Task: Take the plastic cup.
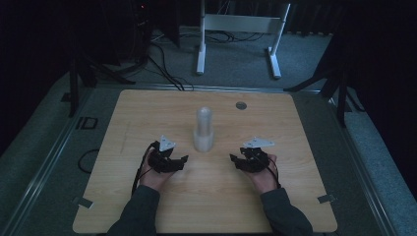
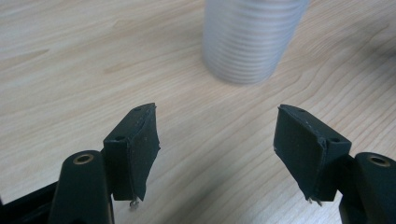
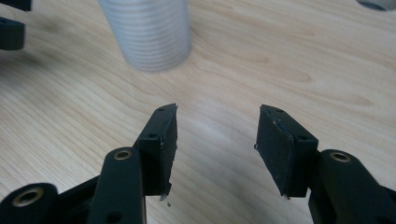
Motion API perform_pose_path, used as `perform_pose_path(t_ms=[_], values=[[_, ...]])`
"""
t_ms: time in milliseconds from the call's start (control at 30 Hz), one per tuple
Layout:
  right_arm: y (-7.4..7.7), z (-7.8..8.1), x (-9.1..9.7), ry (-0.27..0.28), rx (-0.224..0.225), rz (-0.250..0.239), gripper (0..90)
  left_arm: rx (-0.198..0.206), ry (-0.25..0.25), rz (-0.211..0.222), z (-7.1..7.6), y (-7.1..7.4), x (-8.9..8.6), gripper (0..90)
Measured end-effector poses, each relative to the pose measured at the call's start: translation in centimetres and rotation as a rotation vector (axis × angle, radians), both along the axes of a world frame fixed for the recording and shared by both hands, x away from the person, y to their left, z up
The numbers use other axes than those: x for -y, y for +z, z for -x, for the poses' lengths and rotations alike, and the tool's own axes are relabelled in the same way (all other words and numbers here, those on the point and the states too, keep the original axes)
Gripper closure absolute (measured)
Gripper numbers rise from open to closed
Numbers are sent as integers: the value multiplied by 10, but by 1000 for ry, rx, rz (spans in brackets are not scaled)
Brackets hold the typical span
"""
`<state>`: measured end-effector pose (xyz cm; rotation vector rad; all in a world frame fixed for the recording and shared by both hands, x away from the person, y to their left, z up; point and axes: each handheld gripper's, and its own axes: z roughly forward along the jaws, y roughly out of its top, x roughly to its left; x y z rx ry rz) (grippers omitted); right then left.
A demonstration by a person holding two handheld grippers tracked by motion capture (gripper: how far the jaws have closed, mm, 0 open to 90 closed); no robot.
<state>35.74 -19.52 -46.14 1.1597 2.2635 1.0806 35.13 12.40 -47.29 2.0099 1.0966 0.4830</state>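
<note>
Grey ribbed piece: a pale, finely ridged plastic column (image 1: pixel 204 130), round-topped with a wider cylindrical base, stands upright near the middle of the table, between the two grippers and a little farther off than either.
Surface of piece: layered horizontal ridges show on its base in the left gripper view (image 2: pixel 250 39) and the right gripper view (image 3: pixel 147 30); it looks like a printed part, matte and light.
Left gripper (image 1: pixel 169 160): rests low at the near left, jaws parted with bare wood between the flat black pads (image 2: pixel 137 144); nothing is held.
Right gripper (image 1: pixel 248 160): mirrors it at the near right, jaws likewise apart and empty, pads (image 3: pixel 275 144) clear of the piece.
Progress: by my reading nothing is begun; the column stands untouched, and approach, grasp and any handling all remain.
Table (image 1: pixel 147 108): light wood grain, rounded corners, with a small grey disc (image 1: pixel 241 105) at the far side.
Beyond: dim carpet, cables and a white frame (image 1: pixel 241 34).
</note>
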Motion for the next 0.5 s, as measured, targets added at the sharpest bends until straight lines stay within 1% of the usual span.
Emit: perform_pose_path(t_ms=[100, 167, 233, 267, 300, 367, 433, 467, 500], values=[[6, -2, -2, 10, 8, -7, 477, 21, 1, 9, -3, 6, 0, 308], [8, -3, -2, 15, 12, -9, 477, 27, -2, 8, -4, 8, 1, 309], [14, -6, -6, 35, 19, -15, 477, 39, -12, 5, -7, 12, 3, 309], [14, -6, -6, 35, 19, -15, 477, 47, -15, 2, -9, 13, 4, 309], [17, -8, -9, 44, 27, -14, 476, 45, -20, 5, -10, 14, 5, 304], [17, -8, -9, 44, 27, -14, 476, 43, -26, 3, -12, 15, 7, 294], [22, -11, -13, 58, 33, -14, 473, 52, -56, 11, -14, 20, 12, 289], [26, -13, -16, 64, 38, -21, 473, 56, -60, 10, -15, 21, 13, 286], [26, -13, -16, 64, 38, -21, 473, 61, -64, 10, -16, 23, 14, 286]])
